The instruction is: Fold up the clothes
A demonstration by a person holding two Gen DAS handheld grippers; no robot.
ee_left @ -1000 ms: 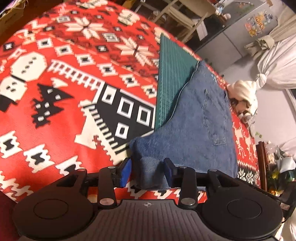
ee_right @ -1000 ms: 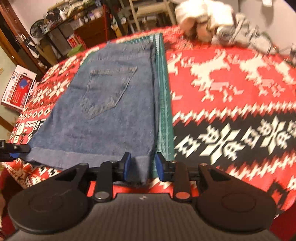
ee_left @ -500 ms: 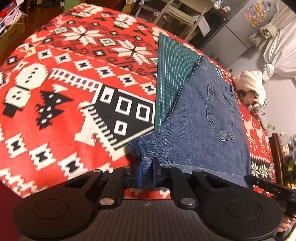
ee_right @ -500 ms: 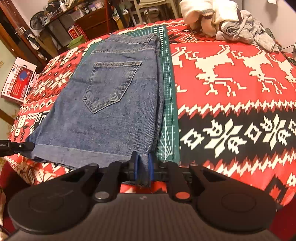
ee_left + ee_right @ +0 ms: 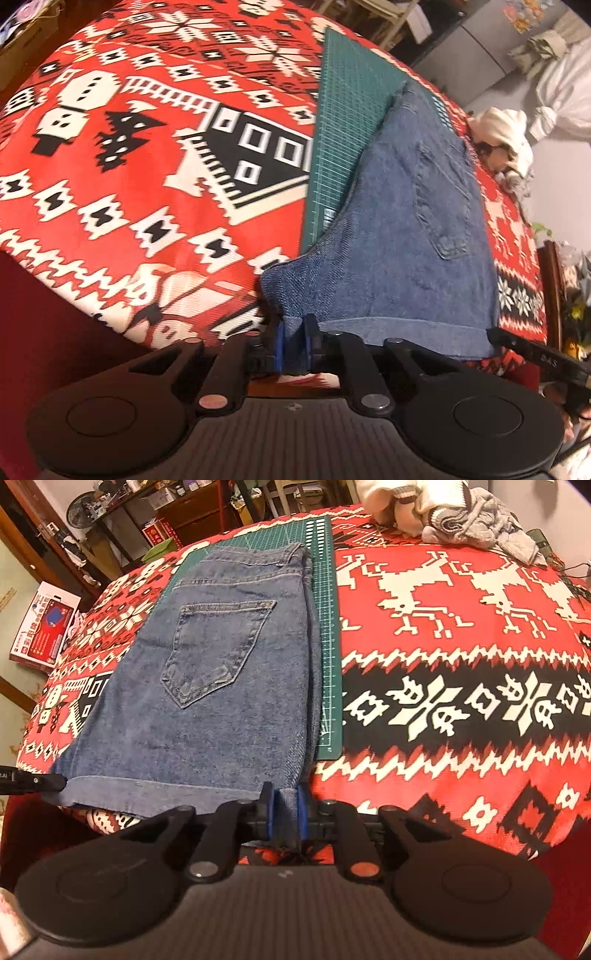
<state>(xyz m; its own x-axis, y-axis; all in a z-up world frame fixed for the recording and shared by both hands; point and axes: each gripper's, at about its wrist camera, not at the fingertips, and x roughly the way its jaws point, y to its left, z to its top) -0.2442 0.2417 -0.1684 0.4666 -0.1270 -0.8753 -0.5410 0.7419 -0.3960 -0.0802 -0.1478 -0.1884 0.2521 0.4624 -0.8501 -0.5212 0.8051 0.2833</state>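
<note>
Blue denim shorts (image 5: pixel 229 686) lie folded in half, back pocket up, on a green cutting mat (image 5: pixel 327 635) over a red patterned tablecloth (image 5: pixel 461 664). My right gripper (image 5: pixel 286 814) is shut on the hem's right corner at the table's near edge. My left gripper (image 5: pixel 295 341) is shut on the hem's left corner, where the shorts (image 5: pixel 406 236) stretch away to the right. The hem is lifted slightly off the cloth at both corners. Each gripper's tip shows at the edge of the other's view.
A pile of cream and grey clothes (image 5: pixel 443 513) lies at the table's far right corner. Beyond the table stand chairs, shelves and a printed box (image 5: pixel 44 627) on the floor. The tablecloth (image 5: pixel 129 166) spreads wide to the left of the mat (image 5: pixel 347 122).
Both grippers went from open around the hem corners to shut on them. The hem has since been pulled a little toward the table's near edge and raised.
</note>
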